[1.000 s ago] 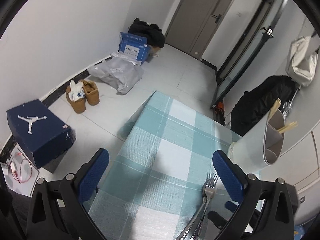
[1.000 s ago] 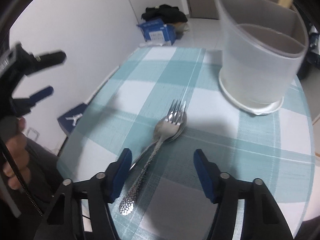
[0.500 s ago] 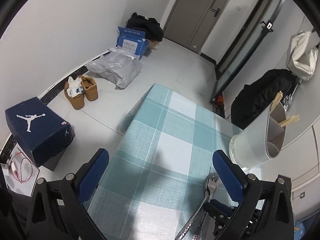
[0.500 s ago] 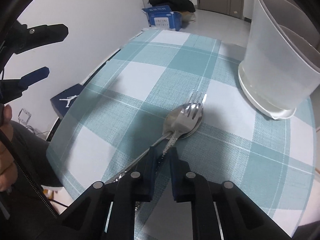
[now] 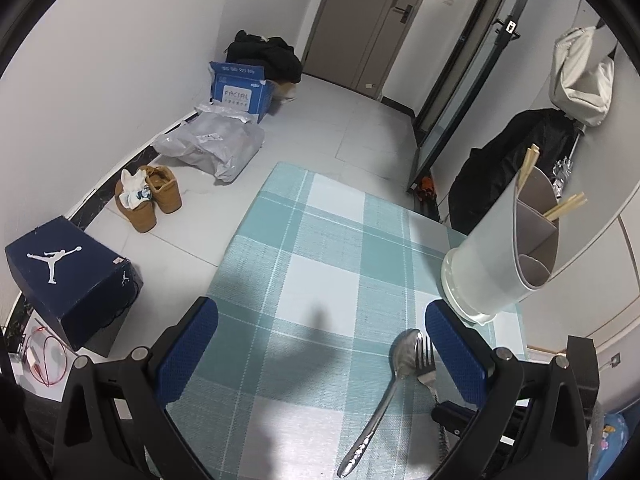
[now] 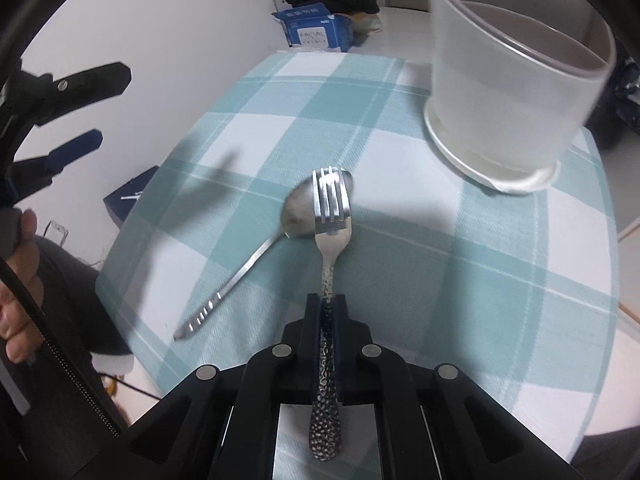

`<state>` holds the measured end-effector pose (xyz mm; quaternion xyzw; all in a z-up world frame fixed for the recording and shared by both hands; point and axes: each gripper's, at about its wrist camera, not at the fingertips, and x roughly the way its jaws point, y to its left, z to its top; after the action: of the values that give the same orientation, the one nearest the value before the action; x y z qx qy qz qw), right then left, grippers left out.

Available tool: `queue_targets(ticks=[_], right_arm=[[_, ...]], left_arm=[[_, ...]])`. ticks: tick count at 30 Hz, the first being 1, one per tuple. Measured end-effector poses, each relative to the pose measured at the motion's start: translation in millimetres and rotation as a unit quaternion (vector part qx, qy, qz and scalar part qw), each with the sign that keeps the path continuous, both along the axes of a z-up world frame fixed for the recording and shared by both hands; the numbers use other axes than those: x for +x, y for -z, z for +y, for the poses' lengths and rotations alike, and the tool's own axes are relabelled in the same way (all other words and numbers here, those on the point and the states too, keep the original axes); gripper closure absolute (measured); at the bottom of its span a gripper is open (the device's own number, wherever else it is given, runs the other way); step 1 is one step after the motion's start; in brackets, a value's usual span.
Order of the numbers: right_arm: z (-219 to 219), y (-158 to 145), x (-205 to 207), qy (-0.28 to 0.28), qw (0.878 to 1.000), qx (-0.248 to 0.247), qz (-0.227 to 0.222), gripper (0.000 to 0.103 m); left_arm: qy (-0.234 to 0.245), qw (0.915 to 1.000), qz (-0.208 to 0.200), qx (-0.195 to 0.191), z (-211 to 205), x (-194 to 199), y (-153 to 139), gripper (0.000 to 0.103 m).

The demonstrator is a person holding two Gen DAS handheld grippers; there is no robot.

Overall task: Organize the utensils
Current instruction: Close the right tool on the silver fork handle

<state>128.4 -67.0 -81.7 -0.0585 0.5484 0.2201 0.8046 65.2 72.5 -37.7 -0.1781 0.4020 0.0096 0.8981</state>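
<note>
My right gripper [image 6: 327, 307] is shut on the hammered handle of a steel fork [image 6: 331, 216], whose tines point away over the bowl of a spoon [image 6: 240, 274] lying on the teal checked tablecloth [image 6: 400, 280]. In the left wrist view the spoon [image 5: 384, 396] and fork [image 5: 425, 364] lie near the right pad. A white divided utensil holder [image 6: 508, 92] stands at the far right; in the left wrist view the holder [image 5: 504, 260] has wooden chopsticks [image 5: 564, 206] in it. My left gripper [image 5: 320, 356] hangs open over the cloth with nothing between its fingers; it also shows as the left gripper [image 6: 76, 116] at the left.
The table's left edge drops to a tiled floor with a dark blue shoebox [image 5: 68, 272], brown shoes [image 5: 148, 196], a grey bag [image 5: 212, 144] and a blue carton [image 5: 240, 88]. A black bag [image 5: 508, 168] sits beyond the table's far right corner. A person's hand [image 6: 20, 272] holds the left gripper.
My right gripper has gone from open around the fork's handle to shut on it. The fork has swung apart from the spoon, which stays on the cloth.
</note>
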Motion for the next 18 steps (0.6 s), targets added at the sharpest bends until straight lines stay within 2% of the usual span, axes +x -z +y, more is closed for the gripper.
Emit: queue_targets(ticks=[11, 15, 18], right_arm=[[-28, -1, -20, -0.009, 1.0, -0.022, 0.018, 0.099], [-28, 0, -15, -0.008, 1.0, -0.015, 0.017, 0.096], [-25, 0, -10, -0.006, 1.0, -0.019, 0.015, 0.089]], left_arm=[[0.007, 1.0, 0.001, 0.005, -9, 2, 0, 0.001], [0.005, 1.0, 0.004, 0.006, -11, 3, 0, 0.001], [0.003, 0.9999, 0.003, 0.015, -12, 3, 0, 0.001]])
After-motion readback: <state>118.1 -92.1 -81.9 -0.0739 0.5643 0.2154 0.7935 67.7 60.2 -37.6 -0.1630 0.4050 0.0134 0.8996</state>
